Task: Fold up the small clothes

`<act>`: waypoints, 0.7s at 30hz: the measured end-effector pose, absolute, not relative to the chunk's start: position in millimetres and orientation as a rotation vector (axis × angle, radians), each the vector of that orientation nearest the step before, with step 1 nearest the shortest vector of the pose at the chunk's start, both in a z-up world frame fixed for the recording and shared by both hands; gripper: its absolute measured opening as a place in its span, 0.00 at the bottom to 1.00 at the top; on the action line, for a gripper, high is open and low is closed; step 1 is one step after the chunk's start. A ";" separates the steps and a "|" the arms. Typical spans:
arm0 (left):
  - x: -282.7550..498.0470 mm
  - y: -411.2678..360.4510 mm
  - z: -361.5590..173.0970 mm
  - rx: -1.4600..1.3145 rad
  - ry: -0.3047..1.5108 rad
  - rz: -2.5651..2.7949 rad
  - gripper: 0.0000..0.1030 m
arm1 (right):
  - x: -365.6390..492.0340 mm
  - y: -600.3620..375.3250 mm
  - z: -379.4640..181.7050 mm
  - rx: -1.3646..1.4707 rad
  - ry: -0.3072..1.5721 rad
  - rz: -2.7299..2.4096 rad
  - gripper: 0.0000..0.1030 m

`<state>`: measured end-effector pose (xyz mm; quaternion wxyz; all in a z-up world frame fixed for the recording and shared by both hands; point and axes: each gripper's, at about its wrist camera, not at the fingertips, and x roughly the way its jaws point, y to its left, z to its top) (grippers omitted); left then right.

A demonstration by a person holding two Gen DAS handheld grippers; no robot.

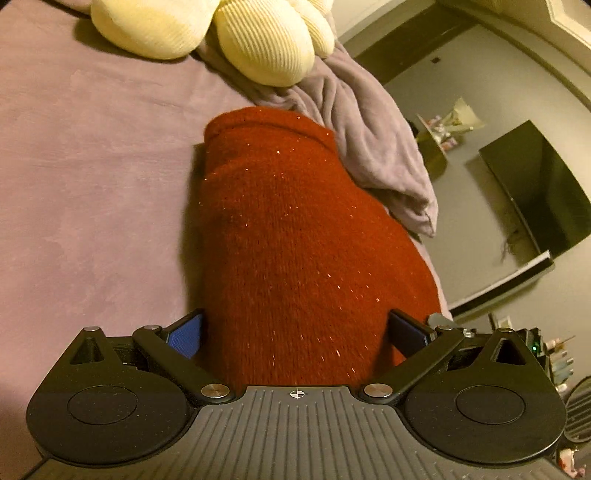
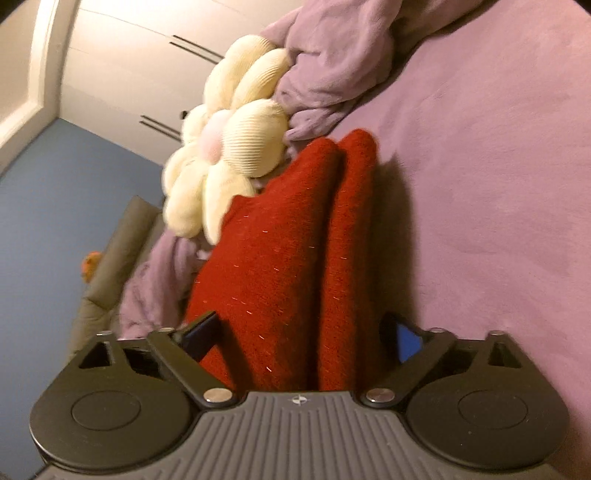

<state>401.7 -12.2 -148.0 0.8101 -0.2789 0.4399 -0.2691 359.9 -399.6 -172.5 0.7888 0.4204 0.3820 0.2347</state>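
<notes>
A red knit garment with glinting threads (image 1: pixel 288 236) lies folded in thick layers on the purple bed sheet (image 1: pixel 92 184). My left gripper (image 1: pixel 295 332) has its jaws wide apart with the garment's near end bulging between the blue pads (image 1: pixel 186 334). In the right wrist view the same garment (image 2: pixel 295 258) shows two stacked folds. My right gripper (image 2: pixel 306 336) also has its jaws wide apart around the garment's near end. I cannot tell whether either gripper squeezes the cloth.
A cream flower-shaped plush cushion (image 1: pixel 236 33) lies at the far end of the bed, also in the right wrist view (image 2: pixel 229 162). A crumpled purple blanket (image 1: pixel 369 122) lies beside the garment. Beyond the bed edge stand a dark TV (image 1: pixel 546 192) and a cluttered shelf (image 1: pixel 443 129).
</notes>
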 end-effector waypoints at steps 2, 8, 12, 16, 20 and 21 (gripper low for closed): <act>404.4 -15.3 -152.7 -0.607 0.928 -0.566 0.96 | 367.1 -390.8 -173.8 0.868 0.838 0.522 0.81; 399.2 -13.6 -151.0 -0.634 0.869 -0.552 0.83 | 371.9 -372.0 -168.2 0.842 0.826 0.538 0.69; 392.7 -8.5 -140.5 -0.626 0.849 -0.549 0.78 | 367.9 -360.8 -156.6 0.850 0.804 0.555 0.61; 372.5 13.2 -115.9 -0.604 0.784 -0.529 0.78 | 365.9 -333.3 -137.0 0.788 0.808 0.601 0.60; 337.1 58.9 -88.5 -0.545 0.720 -0.447 0.78 | 367.3 -285.2 -125.4 0.754 0.823 0.712 0.60; 328.2 70.2 -85.6 -0.533 0.718 -0.418 0.79 | 367.1 -271.5 -123.6 0.732 0.828 0.738 0.60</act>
